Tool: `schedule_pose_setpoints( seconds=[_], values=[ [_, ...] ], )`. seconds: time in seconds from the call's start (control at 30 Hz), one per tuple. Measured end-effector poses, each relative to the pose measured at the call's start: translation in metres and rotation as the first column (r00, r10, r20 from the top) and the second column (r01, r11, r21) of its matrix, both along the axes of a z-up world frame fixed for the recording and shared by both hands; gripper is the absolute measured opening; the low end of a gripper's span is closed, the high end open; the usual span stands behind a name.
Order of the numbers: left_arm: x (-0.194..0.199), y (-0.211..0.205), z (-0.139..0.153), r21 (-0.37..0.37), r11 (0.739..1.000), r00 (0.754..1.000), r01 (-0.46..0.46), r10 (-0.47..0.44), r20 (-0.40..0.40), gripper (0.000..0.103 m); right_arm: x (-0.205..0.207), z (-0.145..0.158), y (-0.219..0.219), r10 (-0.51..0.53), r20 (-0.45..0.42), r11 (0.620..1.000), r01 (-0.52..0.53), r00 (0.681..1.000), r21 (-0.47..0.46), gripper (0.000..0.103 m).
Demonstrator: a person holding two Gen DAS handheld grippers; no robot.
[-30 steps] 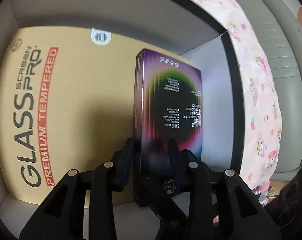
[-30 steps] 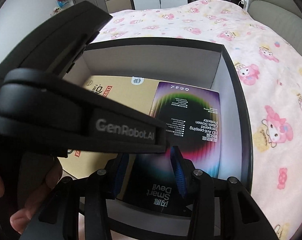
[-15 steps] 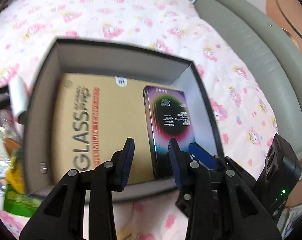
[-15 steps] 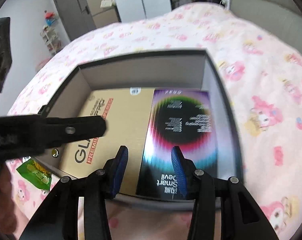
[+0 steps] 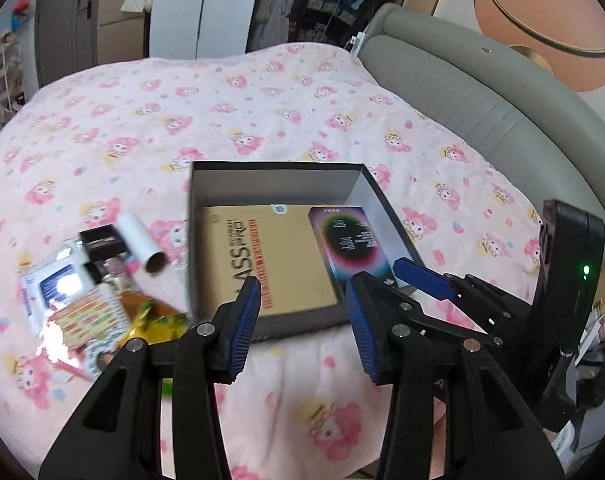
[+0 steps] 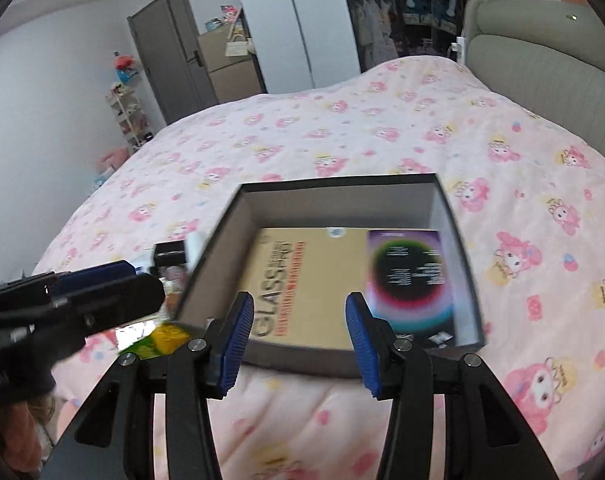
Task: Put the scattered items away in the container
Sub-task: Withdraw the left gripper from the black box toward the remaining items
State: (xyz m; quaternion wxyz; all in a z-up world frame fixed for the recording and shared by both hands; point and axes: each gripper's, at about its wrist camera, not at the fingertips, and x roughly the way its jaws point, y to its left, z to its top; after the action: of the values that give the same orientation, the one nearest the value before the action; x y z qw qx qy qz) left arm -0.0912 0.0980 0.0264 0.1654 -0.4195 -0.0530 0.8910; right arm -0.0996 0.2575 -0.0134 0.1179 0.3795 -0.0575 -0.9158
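A black open box (image 5: 278, 172) (image 6: 342, 192) sits on the pink bed. Inside lie a tan "GLASS" package (image 5: 286, 252) (image 6: 306, 280) and a purple screen-protector box (image 5: 352, 244) (image 6: 410, 276). My left gripper (image 5: 302, 320) is open and empty, above the box's near edge. My right gripper (image 6: 298, 332) is open and empty, also at the near edge. To the left of the box lies a pile of scattered items: a white roll (image 5: 140, 244), a white packet (image 5: 58, 284), a card (image 5: 88, 316) and a yellow-green wrapper (image 5: 158, 320) (image 6: 162, 338).
A grey padded headboard (image 5: 482, 92) (image 6: 542, 64) runs along the right of the bed. The right gripper's body (image 5: 566, 320) shows in the left view, the left gripper's body (image 6: 62, 300) in the right view. Doors and shelves stand at the back.
My left gripper let go of the purple box, which now lies flat in the black box. Both grippers have pulled back and up from the box and opened wider.
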Motion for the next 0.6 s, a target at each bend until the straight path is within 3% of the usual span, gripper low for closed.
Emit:
schedule_pose_setpoints(
  seconds=[0.5, 0.6],
  values=[
    [0.059, -0.119, 0.002, 0.063, 0.988, 0.989, -0.143, 0.145, -0.027, 0.047, 0.043, 0.02, -0.125, 0.175, -0.039, 0.983, -0.172, 0.984, 0.071, 0.045],
    [0.068, -0.143, -0.005, 0.121, 0.979, 0.987, -0.161, 0.161, 0.009, 0.047, 0.046, 0.016, -0.148, 0.213, -0.036, 0.975, -0.21, 0.976, 0.079, 0.045]
  ],
)
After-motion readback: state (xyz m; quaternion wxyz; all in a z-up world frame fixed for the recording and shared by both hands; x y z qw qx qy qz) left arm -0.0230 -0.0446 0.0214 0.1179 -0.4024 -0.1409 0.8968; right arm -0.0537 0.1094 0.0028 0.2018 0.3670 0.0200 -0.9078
